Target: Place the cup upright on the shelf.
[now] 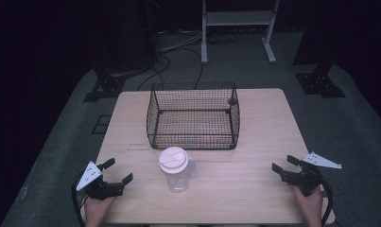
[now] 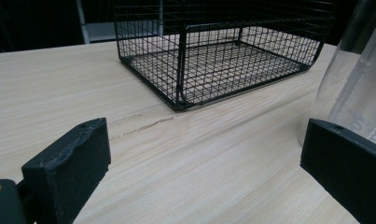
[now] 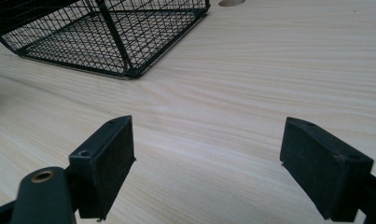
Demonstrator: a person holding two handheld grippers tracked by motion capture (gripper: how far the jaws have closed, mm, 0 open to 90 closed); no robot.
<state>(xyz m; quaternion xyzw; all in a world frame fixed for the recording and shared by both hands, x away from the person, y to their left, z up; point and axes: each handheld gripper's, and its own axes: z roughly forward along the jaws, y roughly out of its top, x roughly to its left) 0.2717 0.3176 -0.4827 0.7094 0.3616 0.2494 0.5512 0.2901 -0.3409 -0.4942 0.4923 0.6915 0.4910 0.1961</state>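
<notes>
A clear plastic cup [image 1: 175, 170] with a white lid stands upright on the light wooden table [image 1: 254, 189], just in front of a black wire basket [image 1: 194, 116]. My left gripper [image 1: 117, 171] rests near the table's front left corner, open and holding nothing, with the cup off to its right. In the left gripper view the cup [image 2: 358, 84] rises at the right edge behind the right jaw, and the basket [image 2: 218, 51] lies ahead. My right gripper [image 1: 283, 163] sits open at the front right, with bare table between its jaws.
The basket [image 3: 106, 32] looks empty and takes up the table's middle back. A small round hole [image 3: 231, 2] marks the tabletop beyond it. Black stands, cables and a white frame leg [image 1: 203, 33] are on the grey floor past the table.
</notes>
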